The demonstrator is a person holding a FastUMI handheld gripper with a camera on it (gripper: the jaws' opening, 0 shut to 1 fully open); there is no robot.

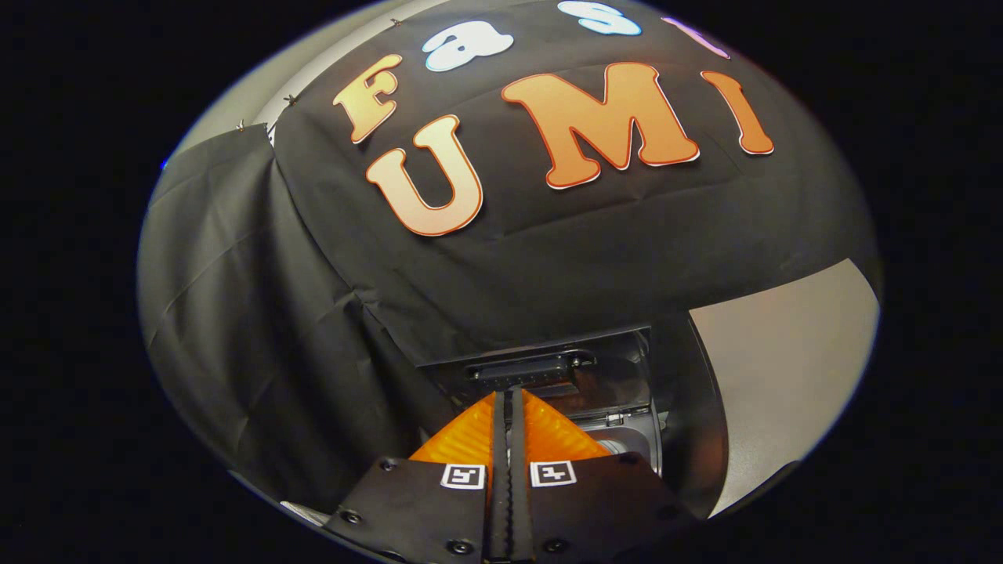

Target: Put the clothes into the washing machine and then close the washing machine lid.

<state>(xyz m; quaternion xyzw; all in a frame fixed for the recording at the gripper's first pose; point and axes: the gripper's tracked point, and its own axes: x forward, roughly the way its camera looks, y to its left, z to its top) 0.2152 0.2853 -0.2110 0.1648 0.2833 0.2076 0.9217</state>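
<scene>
Nearest us, the tongs are pressed together: the two fingers meet along their toothed inner edges w/ only a thin dark seam between them. We see no cloth in that seam, so they seem to pinch nothing. Each finger base carries a small square black-and-white marker; no readable text on them.

Just ahead of the tips sits the washer, a dark machine seen from above at a tilt. A dark slotted bar, maybe a handle or hinge part of the lid, lies right beyond the tips, nearly touching them by the look of it. To the right of the fingers there's a glossy dark panel and a pale rounded patch; we can't tell if that's the drum opening or a reflection.

Clothes: we can't say where they are, whether inside the machine or elsewhere. Lid: can't tell for sure if it's open or shut.

Our guess on progress: w/ tongs empty and at the lid area, loading is prob. done and the closing step is in hand or just finishing. Not certain.

Beyond the washer, the grey table runs off to the right, then the black cloth wall behind everything.

Brands/labels: none legible on the washer or tongs.
</scene>
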